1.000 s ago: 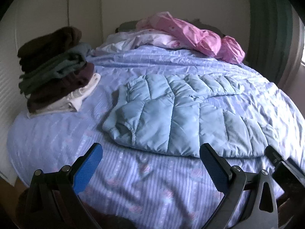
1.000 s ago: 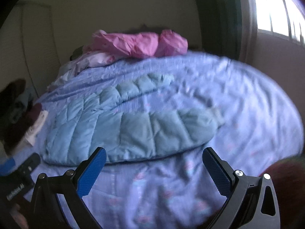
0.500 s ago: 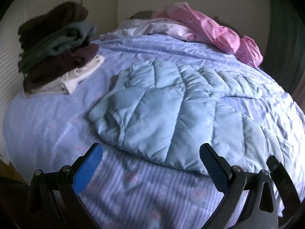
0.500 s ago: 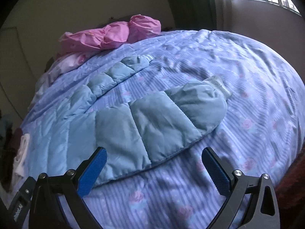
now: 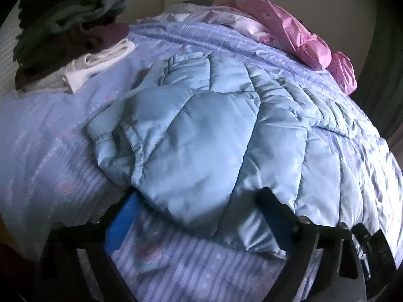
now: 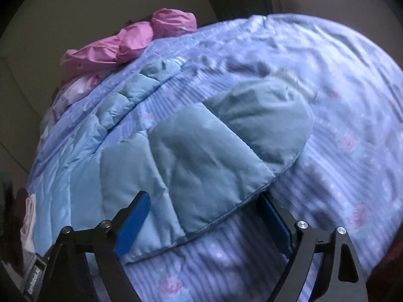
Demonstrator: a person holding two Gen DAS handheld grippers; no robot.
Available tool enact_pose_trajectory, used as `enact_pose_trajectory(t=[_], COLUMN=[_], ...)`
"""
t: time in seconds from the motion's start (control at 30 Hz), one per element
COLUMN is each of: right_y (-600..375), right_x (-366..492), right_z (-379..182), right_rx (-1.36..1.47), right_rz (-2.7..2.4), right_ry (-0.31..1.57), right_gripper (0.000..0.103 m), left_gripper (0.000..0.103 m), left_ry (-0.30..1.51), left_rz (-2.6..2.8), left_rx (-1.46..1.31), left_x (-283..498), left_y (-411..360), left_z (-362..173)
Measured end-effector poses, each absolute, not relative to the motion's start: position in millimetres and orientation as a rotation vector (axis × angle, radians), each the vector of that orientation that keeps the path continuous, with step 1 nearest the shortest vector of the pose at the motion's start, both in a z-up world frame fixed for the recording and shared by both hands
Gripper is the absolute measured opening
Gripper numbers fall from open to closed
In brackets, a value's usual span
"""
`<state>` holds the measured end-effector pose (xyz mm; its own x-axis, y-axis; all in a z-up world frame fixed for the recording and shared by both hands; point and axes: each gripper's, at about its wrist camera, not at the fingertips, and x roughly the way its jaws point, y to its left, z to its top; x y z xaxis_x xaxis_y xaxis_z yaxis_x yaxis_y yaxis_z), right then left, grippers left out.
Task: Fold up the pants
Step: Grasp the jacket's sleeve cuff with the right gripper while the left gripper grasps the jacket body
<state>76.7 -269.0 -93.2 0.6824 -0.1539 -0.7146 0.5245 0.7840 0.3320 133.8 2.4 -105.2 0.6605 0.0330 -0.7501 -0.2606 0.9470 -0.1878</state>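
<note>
We see the pants (image 5: 201, 130) — pale blue, quilted and puffy — spread flat across the middle of the bed (image 5: 45, 136), over its striped floral cover. The left gripper (image 5: 199, 222) has its fingers apart at the near edge of the waist end, one on each side of the hem. The right gripper (image 6: 205, 216) is likewise spread wide, its fingers straddling the near edge of a leg (image 6: 201, 156). Folded clothes (image 5: 68, 37) sit stacked at the bed's far left corner — a pink garment (image 5: 297, 32) lies heaped along the far edge.
</note>
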Motion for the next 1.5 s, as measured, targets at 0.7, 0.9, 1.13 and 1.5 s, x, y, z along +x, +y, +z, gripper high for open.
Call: enact_pose_trajectory(t=[0.7,0.9,1.13,1.5], right_y=[-277.8,-275.1,-278.2,-283.8], right_x=[65.4,69.4,106.0,234.8], right_z=[-34.1,11.8,44.6,64.6], right_rx=[0.566,0.508,0.459,0.368], right_rz=[-0.279,-0.232,-0.211,-0.184], right_ry=[0.578,0.493,0.518,0.731], right_gripper=[0.013,0.012,0.012,0.012], left_gripper=[0.011,0.010,0.010,0.010], left_ry=[0.710,0.664,0.618,0.634], left_rz=[0.161,0.141,0.100,0.106], left_rx=[-0.335,-0.326,-0.277,-0.142], left_x=[121.7,129.2,165.9,253.6], left_y=[23.9,27.7,30.1,14.5], left_z=[-56.6,-25.3,15.9,32.0])
